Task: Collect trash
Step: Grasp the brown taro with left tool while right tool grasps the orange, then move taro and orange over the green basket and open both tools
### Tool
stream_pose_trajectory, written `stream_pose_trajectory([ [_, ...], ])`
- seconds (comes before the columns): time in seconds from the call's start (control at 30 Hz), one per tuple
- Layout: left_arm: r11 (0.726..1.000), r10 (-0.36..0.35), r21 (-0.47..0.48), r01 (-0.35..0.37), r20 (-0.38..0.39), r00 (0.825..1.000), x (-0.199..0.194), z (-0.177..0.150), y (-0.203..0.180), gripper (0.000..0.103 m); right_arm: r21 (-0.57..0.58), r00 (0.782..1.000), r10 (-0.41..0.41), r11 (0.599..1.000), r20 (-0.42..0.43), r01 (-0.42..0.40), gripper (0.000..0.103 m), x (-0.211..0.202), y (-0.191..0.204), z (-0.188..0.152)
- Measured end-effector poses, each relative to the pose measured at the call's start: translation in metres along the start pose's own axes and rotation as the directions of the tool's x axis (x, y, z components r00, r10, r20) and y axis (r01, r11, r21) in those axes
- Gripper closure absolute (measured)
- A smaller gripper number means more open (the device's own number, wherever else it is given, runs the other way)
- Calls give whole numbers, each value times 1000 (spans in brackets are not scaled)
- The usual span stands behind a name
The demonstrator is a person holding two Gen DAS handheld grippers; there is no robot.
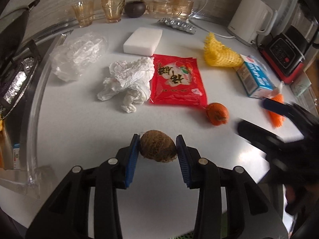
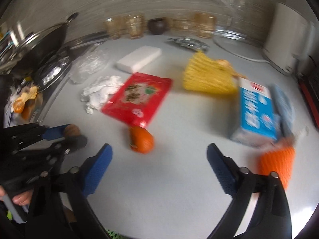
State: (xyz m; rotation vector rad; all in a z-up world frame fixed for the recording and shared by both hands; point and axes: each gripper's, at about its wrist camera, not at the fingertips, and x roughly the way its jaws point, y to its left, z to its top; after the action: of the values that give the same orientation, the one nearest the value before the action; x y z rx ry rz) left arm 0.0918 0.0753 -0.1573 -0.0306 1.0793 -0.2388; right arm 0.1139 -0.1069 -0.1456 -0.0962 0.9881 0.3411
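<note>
My left gripper is shut on a brown rough-skinned round thing, held just above the white counter; it also shows in the right wrist view. My right gripper is open and empty, above the counter near an orange peel. On the counter lie a red snack packet, crumpled white paper, a clear plastic bag, yellow foam netting, a blue carton, orange netting and crumpled foil.
A white sponge block lies behind the packet. Amber glasses and a dark pot line the back wall. A white kettle and a blender base stand at the right. A stove with a wok is at the left.
</note>
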Motion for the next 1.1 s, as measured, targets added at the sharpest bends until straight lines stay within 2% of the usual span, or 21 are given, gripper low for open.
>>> stream_pose_trajectory([
  [0.1, 1000, -13, 21, 13, 4, 1000, -15, -7, 0, 66, -49, 1000, -4, 999, -27, 2, 21, 20, 8, 7],
  [0.17, 999, -15, 31, 15, 5, 1000, -21, -11, 1, 66, -63, 999, -12, 998, -43, 9, 35, 29, 11, 8],
  [0.3, 999, -21, 42, 21, 0, 1000, -27, -18, 7, 66, -51, 998, -12, 999, -60, 9, 53, 36, 9, 6],
  [0.37, 998, -28, 50, 28, -8, 1000, -28, -20, 8, 66, -35, 998, 6, 999, -64, -8, 74, 36, 10, 7],
  [0.57, 991, -54, 120, 58, -34, 998, -27, -23, 6, 66, 10, 998, -19, 1000, -56, 20, 79, 24, 8, 1],
  [0.7, 968, -117, 218, 126, -52, 992, -33, -23, -9, 66, 92, 998, -52, 994, -28, 54, 79, -8, 3, -15],
  [0.77, 949, -151, 269, 164, -68, 986, -35, -24, -19, 66, 129, 996, -84, 988, -22, 86, 79, -28, 1, -28],
  [0.87, 895, -215, 375, 243, -115, 970, -39, -33, -46, 66, 198, 991, -132, 971, -19, 133, 79, -64, 1, -55],
  [0.97, 849, -256, 437, 298, -155, 954, -42, -45, -70, 66, 260, 986, -166, 951, -29, 168, 79, -97, 1, -88],
  [1.1, 826, -272, 460, 327, -184, 944, -45, -65, -98, 66, 316, 980, -194, 928, -52, 200, 79, -132, 0, -135],
])
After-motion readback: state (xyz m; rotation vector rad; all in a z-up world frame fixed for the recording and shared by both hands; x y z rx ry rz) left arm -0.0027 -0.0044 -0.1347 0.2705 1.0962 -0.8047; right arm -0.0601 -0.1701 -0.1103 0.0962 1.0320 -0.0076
